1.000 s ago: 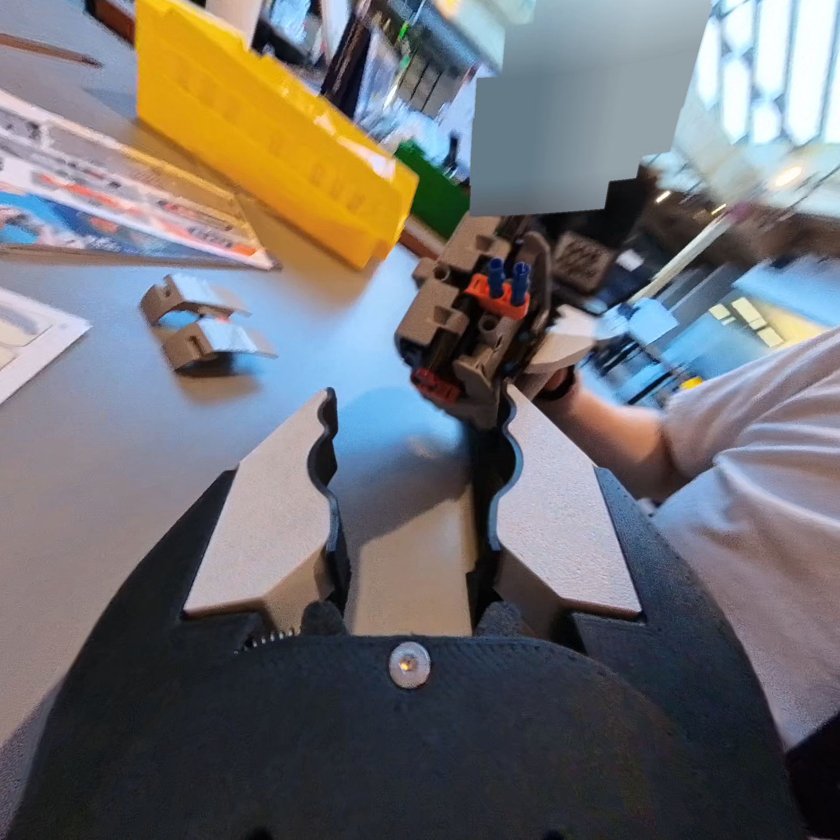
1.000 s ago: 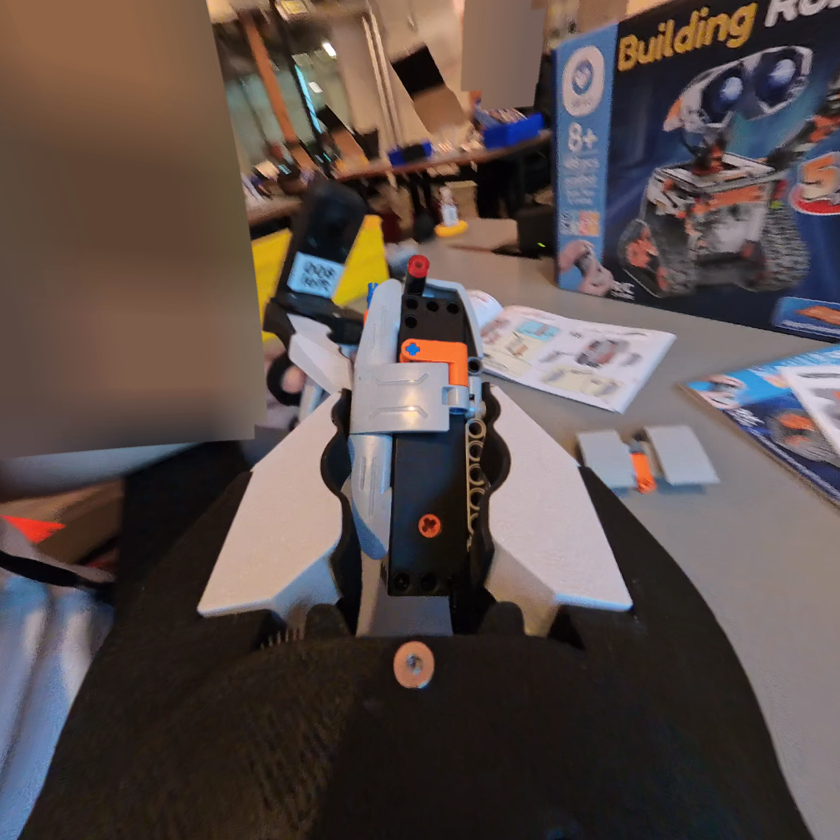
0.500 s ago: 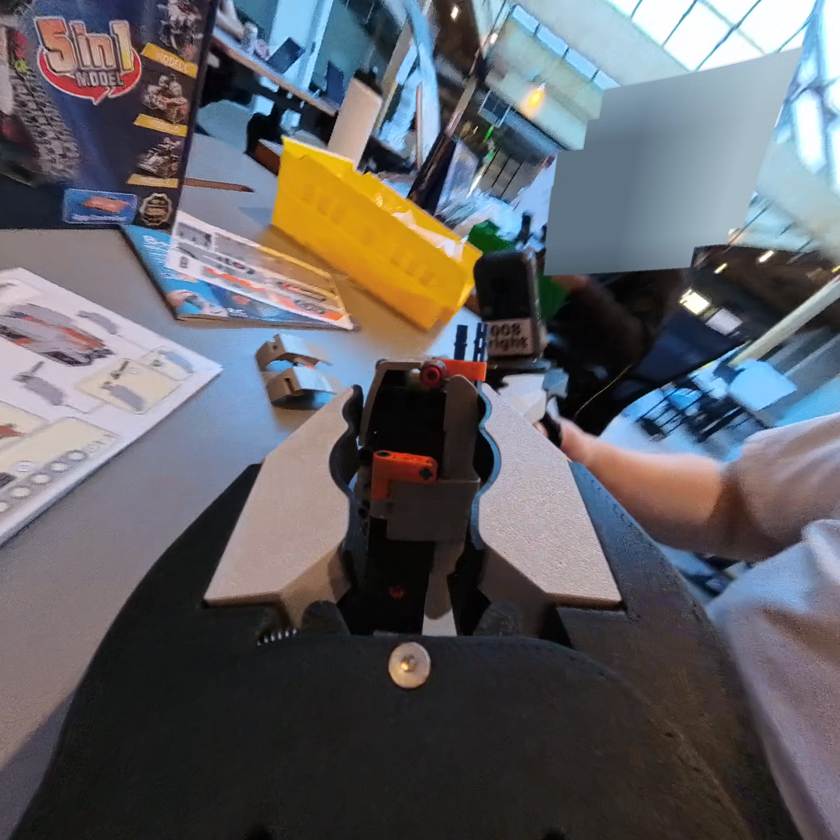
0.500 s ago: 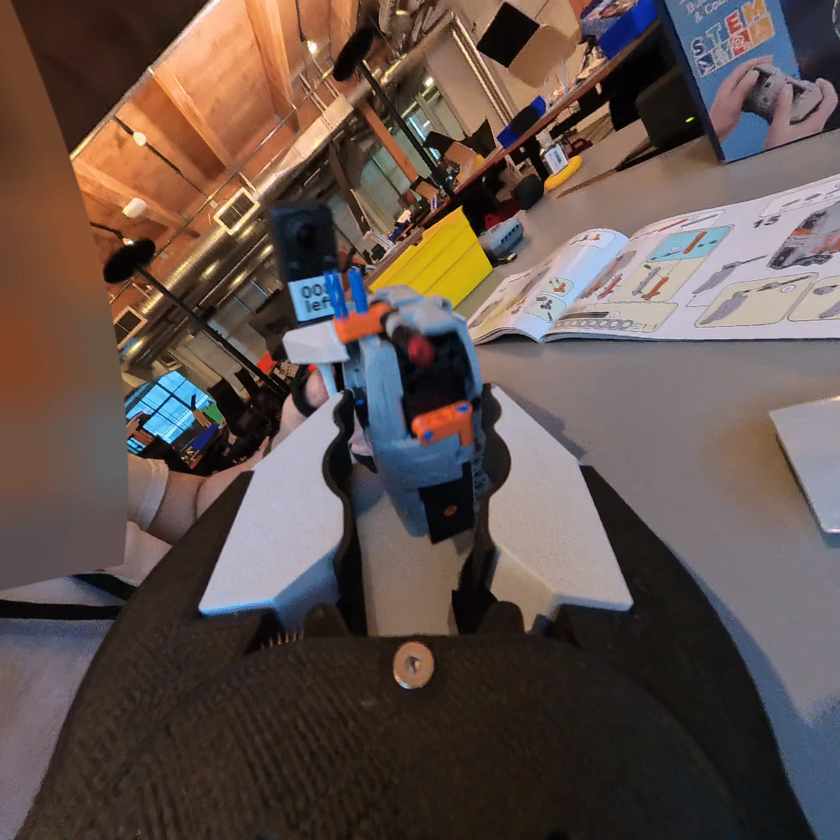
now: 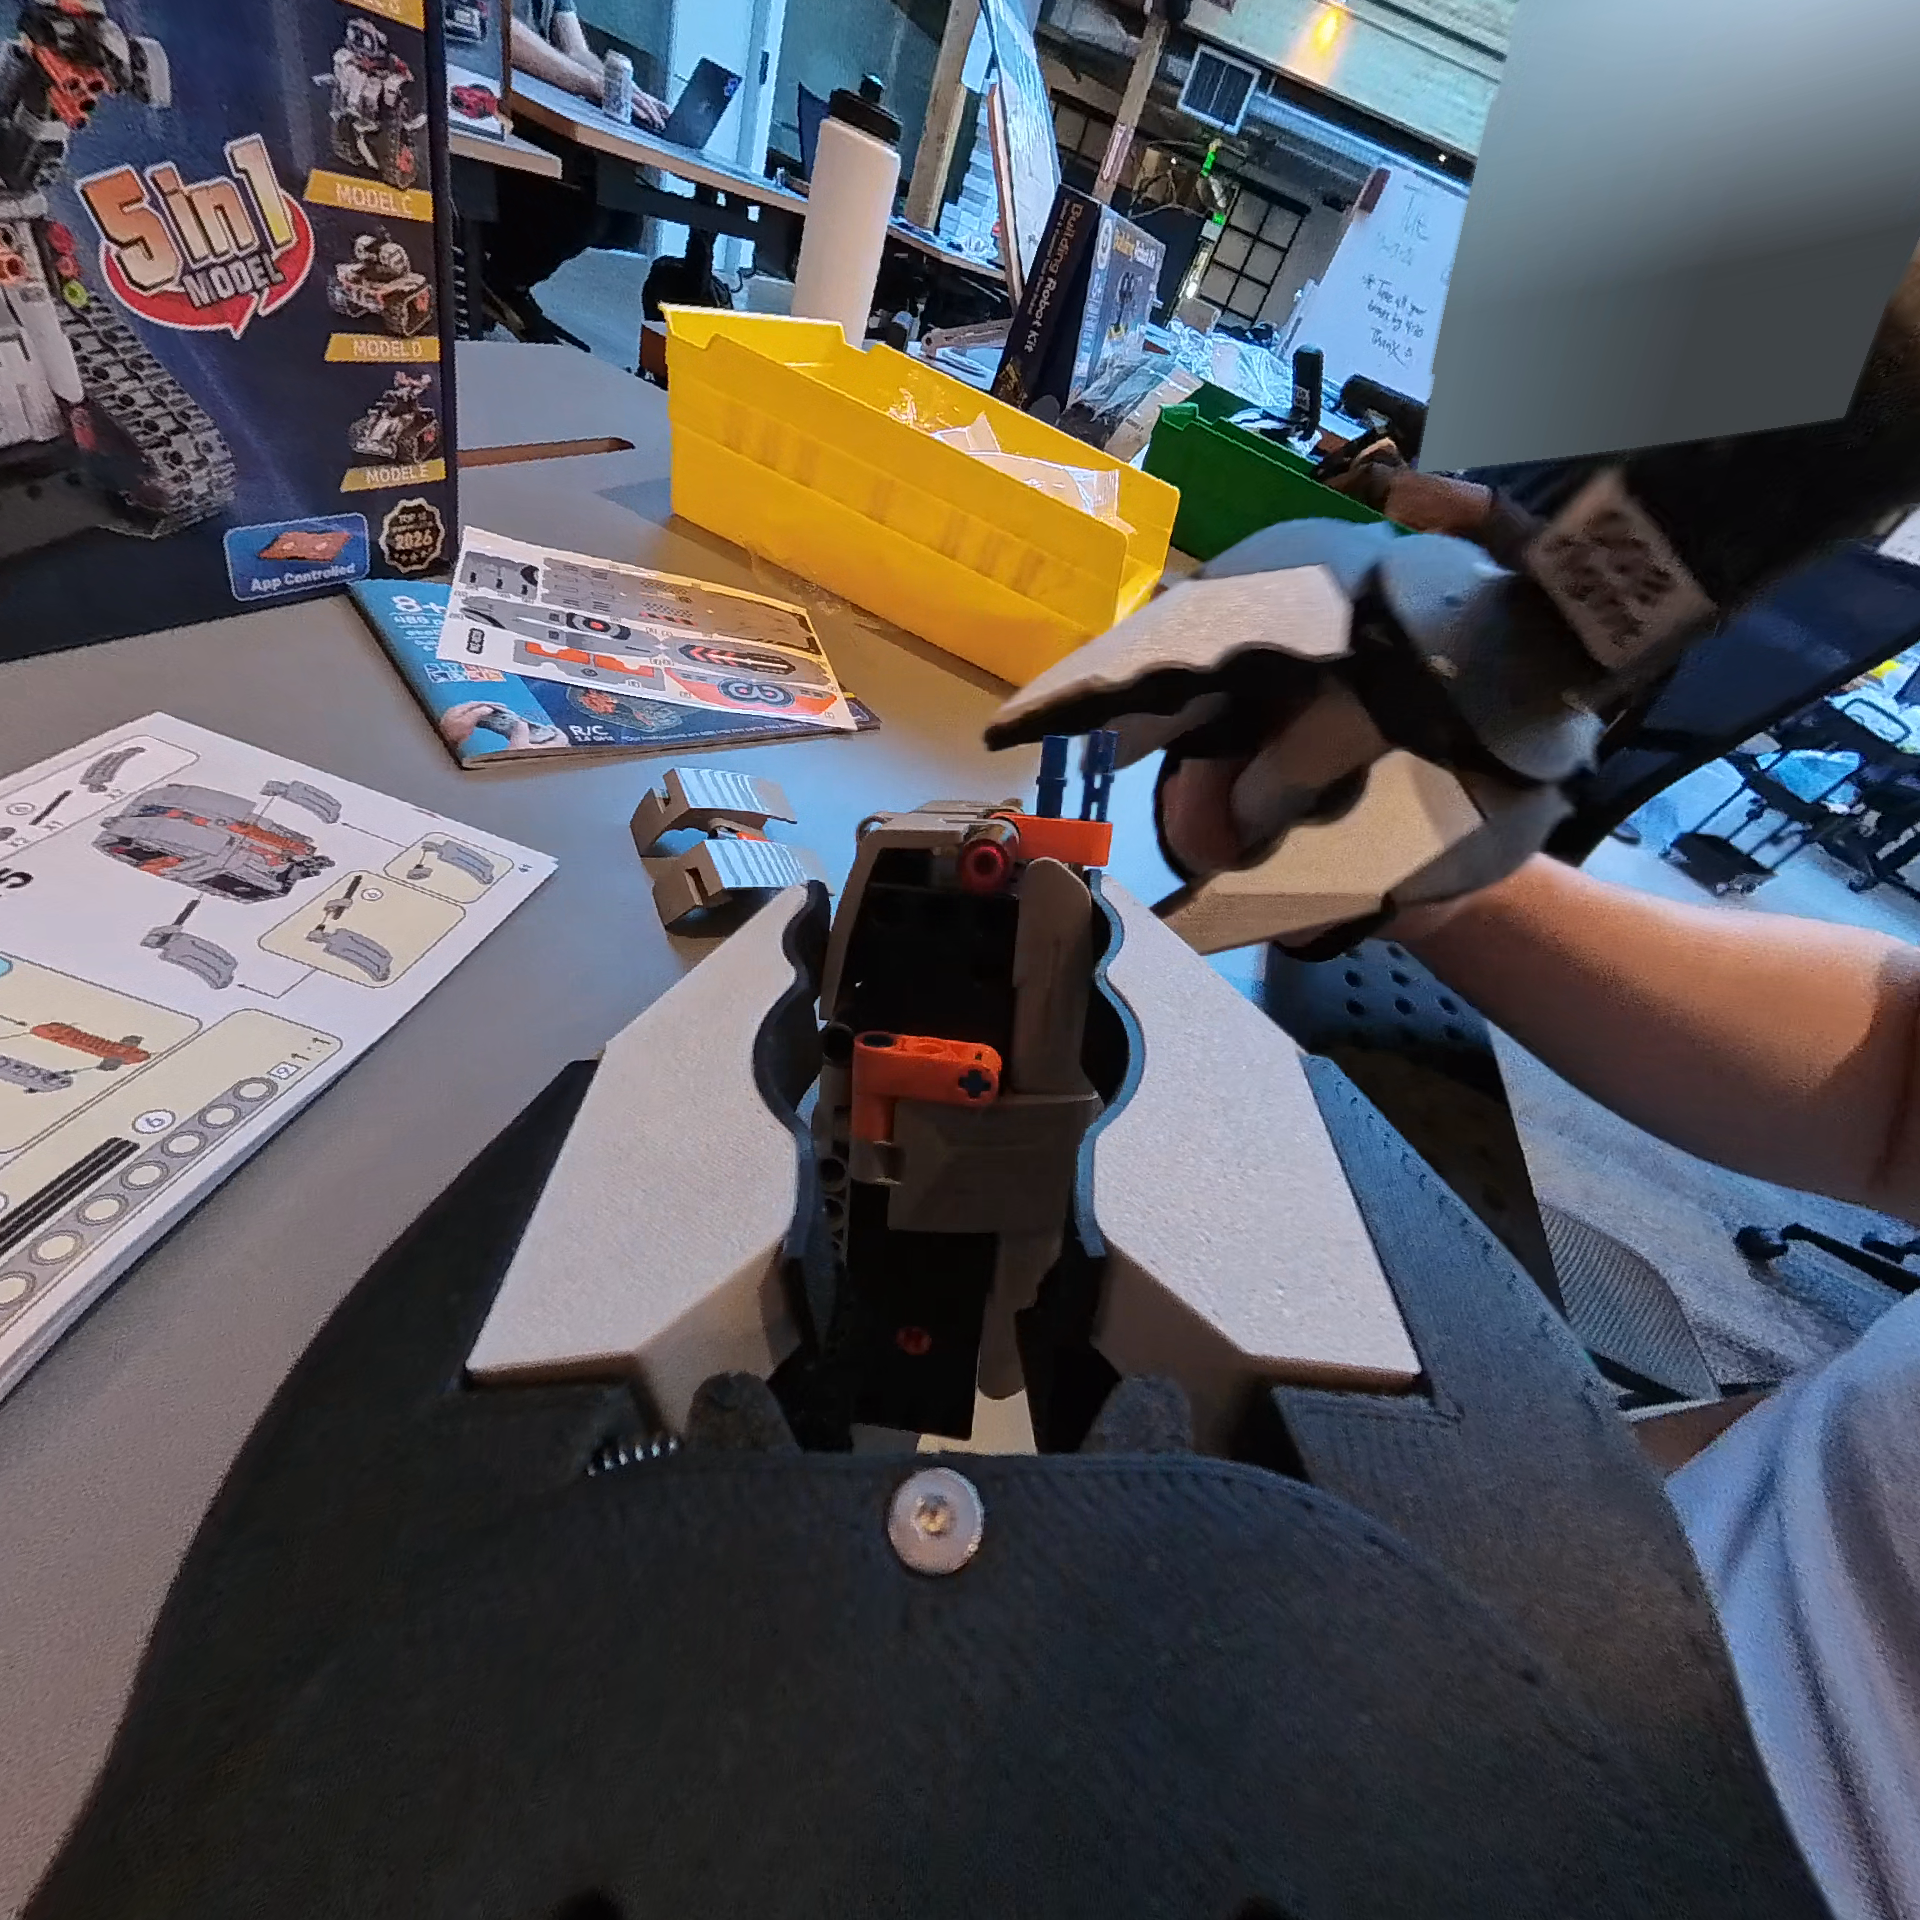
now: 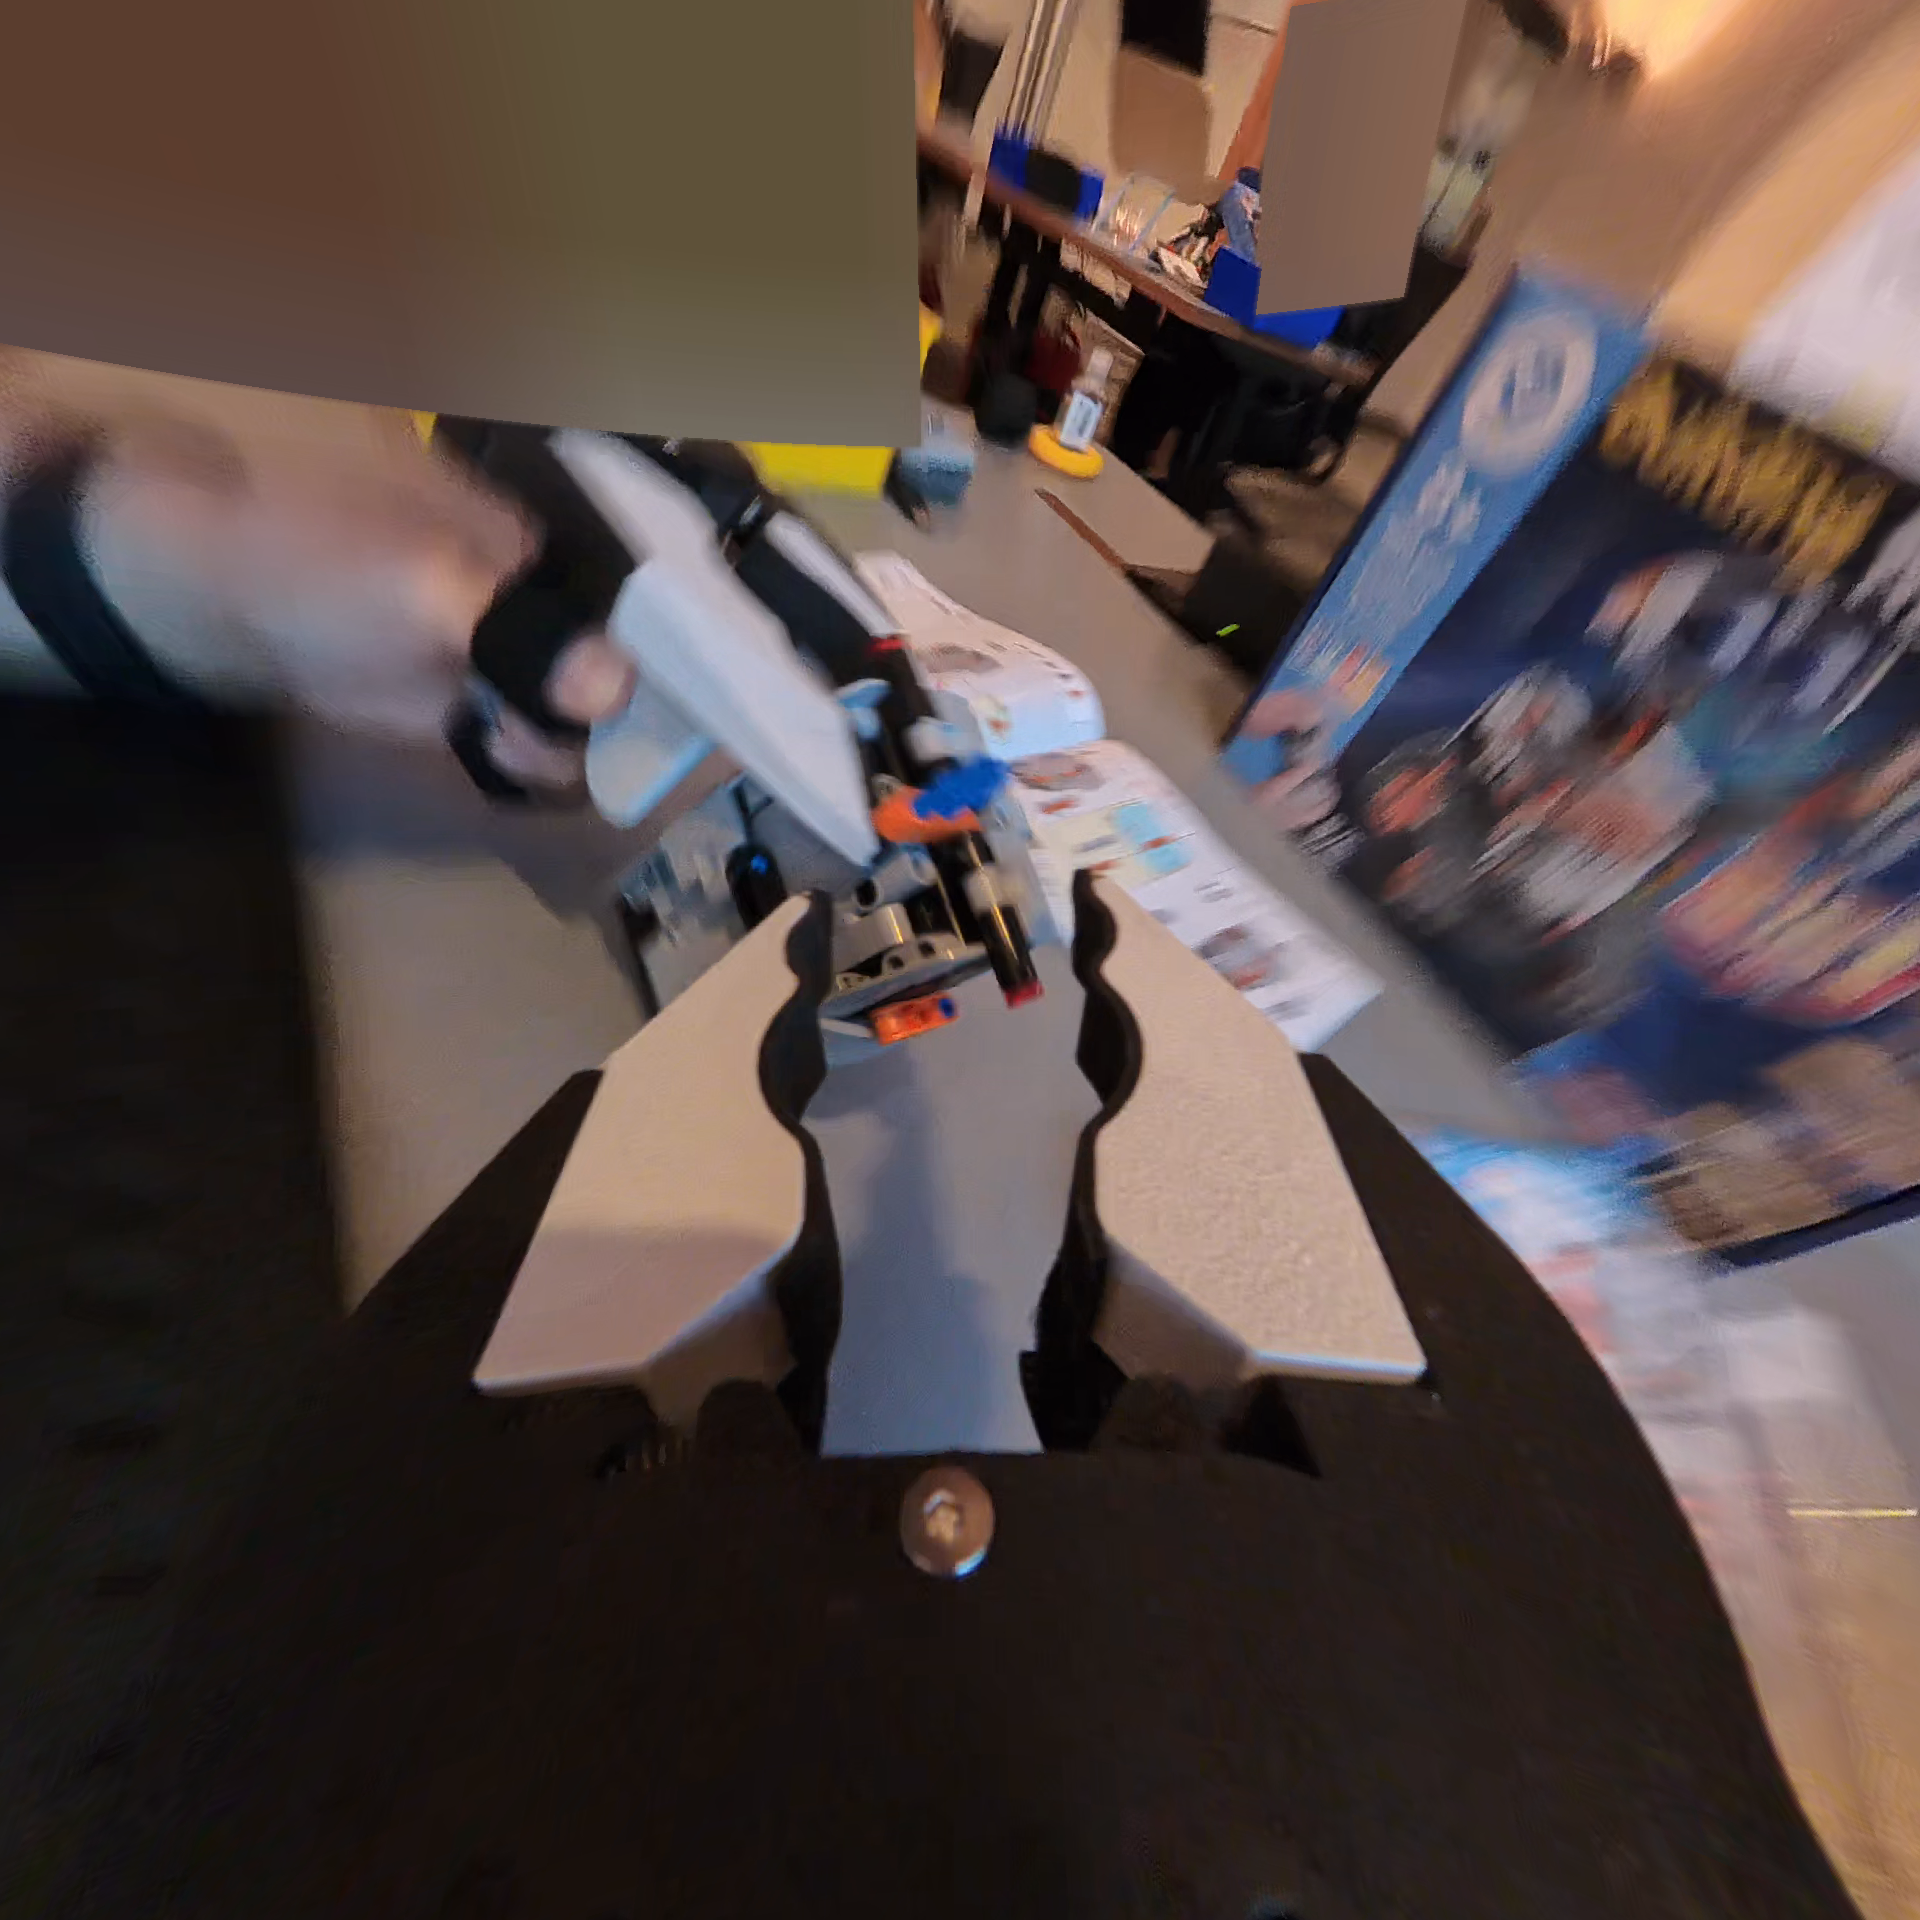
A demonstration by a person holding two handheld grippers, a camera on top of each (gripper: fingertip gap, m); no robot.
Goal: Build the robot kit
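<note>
My left gripper (image 5: 956, 914) is shut on a black and grey brick assembly (image 5: 914, 966) with orange connectors, a red pin and two blue pins at its far end, held above the grey table (image 5: 582, 1018). My right gripper (image 6: 940, 914) is open and empty, just short of the same assembly (image 6: 914, 925), which looks blurred in the right wrist view. In the left wrist view the right gripper (image 5: 1075, 826) hangs open at the upper right, its fingers (image 5: 1195, 644) near the assembly's far end. A person's forearm (image 5: 1662, 1029) is behind it.
Two grey curved brick parts (image 5: 717, 842) lie on the table beyond the left fingers. An open instruction booklet (image 5: 208, 935), a sticker sheet on a leaflet (image 5: 623, 655), a yellow bin (image 5: 883, 488), a green bin (image 5: 1236, 478) and a tall blue kit box (image 5: 208, 260) stand around. Less than 4 cm separates the two grippers' tips.
The assembly passed from my right gripper to my left. The left gripper closed on it; the right gripper opened, let go and drew back.
</note>
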